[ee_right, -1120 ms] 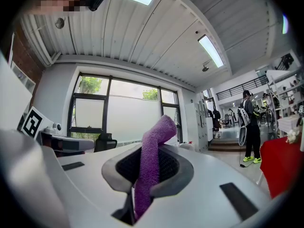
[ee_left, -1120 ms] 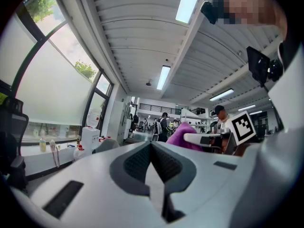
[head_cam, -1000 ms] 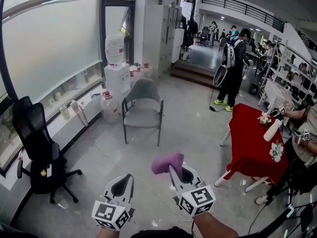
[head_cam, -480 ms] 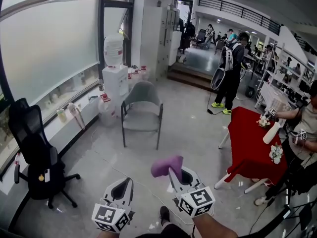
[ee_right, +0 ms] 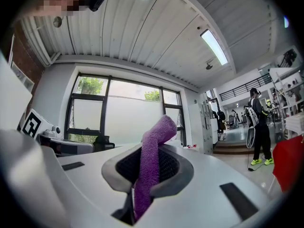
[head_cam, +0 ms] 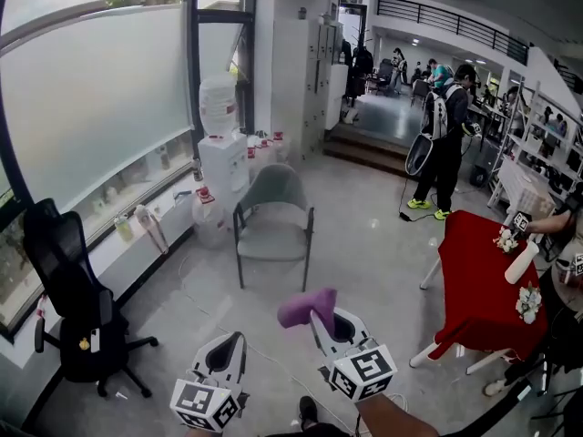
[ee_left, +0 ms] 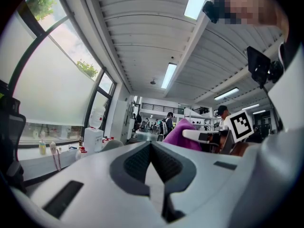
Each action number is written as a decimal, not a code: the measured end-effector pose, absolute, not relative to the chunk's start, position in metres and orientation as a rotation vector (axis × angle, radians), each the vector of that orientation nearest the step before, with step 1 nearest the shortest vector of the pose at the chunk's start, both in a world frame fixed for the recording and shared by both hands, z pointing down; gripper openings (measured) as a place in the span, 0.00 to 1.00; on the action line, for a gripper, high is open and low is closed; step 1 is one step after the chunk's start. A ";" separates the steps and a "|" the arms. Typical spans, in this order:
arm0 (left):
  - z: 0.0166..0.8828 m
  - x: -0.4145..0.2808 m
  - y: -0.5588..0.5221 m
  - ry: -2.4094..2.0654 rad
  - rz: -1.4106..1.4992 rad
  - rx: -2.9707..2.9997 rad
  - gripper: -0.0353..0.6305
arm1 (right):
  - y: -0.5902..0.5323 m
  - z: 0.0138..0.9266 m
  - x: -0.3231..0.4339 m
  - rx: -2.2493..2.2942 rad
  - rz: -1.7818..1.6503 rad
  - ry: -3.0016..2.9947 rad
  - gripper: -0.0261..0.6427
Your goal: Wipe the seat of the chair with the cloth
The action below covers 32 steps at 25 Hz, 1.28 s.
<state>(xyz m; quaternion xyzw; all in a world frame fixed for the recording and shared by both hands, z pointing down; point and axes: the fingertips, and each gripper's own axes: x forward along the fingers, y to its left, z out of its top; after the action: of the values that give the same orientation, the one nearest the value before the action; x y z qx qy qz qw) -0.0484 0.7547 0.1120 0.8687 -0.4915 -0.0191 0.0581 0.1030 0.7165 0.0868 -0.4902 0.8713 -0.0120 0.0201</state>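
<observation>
Wiping has not begun: the right gripper (head_cam: 318, 317) pinches the purple cloth (head_cam: 307, 304) near the person, the left gripper (head_cam: 235, 340) has its jaws pressed together on nothing, and the chair (head_cam: 273, 215) stands well apart, farther off.

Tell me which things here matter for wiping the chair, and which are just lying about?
For the job: cloth, clamped in the right gripper; grey chair.
Just about: office chair; water dispenser; red table.
</observation>
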 end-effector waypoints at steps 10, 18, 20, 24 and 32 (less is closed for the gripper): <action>0.108 -0.008 0.667 -1.495 -0.015 2.634 0.06 | 0.632 0.084 0.146 -1.498 -0.053 2.687 0.10; 0.107 0.033 0.600 -1.512 -0.025 2.607 0.06 | 0.573 0.080 0.184 -1.470 -0.035 2.697 0.10; 0.109 0.041 0.586 -1.515 -0.023 2.606 0.06 | 0.560 0.081 0.190 -1.454 -0.032 2.707 0.11; 0.113 0.050 0.563 -1.524 -0.001 2.597 0.06 | 0.535 0.084 0.197 -1.432 -0.016 2.721 0.10; 0.127 0.044 0.512 -1.525 0.031 2.562 0.06 | 0.485 0.096 0.195 -1.441 -0.073 2.725 0.10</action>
<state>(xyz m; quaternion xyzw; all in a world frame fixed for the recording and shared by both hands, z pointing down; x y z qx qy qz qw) 0.0437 0.5123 0.1267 0.8565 -0.5098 0.0105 0.0800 0.1954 0.4846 0.0961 -0.4672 0.8834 -0.0236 0.0292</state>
